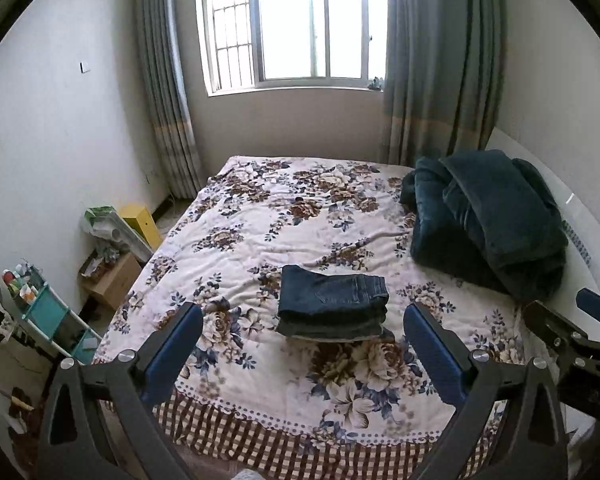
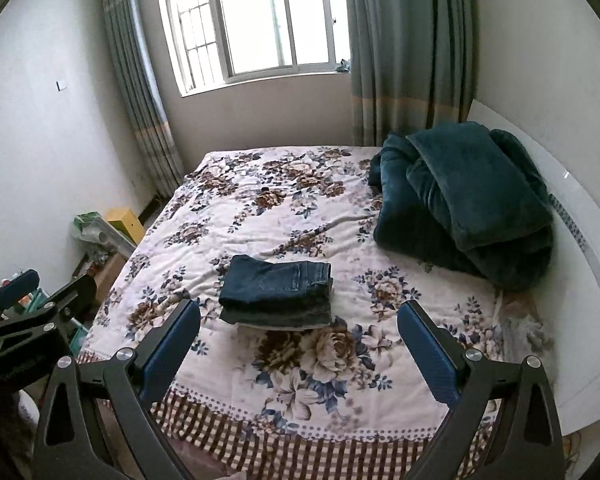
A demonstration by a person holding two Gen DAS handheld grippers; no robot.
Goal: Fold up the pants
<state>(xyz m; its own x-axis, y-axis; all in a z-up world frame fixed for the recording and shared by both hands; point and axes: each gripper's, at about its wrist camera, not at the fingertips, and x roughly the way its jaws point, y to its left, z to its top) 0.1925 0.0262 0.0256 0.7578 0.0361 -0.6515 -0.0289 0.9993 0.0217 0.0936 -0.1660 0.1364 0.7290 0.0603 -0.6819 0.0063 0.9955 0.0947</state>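
A pair of dark blue jeans [image 1: 332,302] lies folded into a compact stack on the floral bedspread [image 1: 260,216], near the front of the bed; it also shows in the right wrist view [image 2: 276,294]. My left gripper [image 1: 303,322] is open and empty, held back from the jeans above the bed's front edge. My right gripper [image 2: 299,320] is open and empty, also short of the jeans. The right gripper shows at the right edge of the left wrist view [image 1: 572,332], and the left gripper at the left edge of the right wrist view [image 2: 32,300].
A dark teal blanket [image 1: 488,220] is heaped at the bed's back right against the white headboard [image 1: 580,216]. Cardboard boxes [image 1: 112,276] and a small shelf unit [image 1: 48,312] stand on the floor left of the bed. A window [image 1: 296,24] with curtains is behind.
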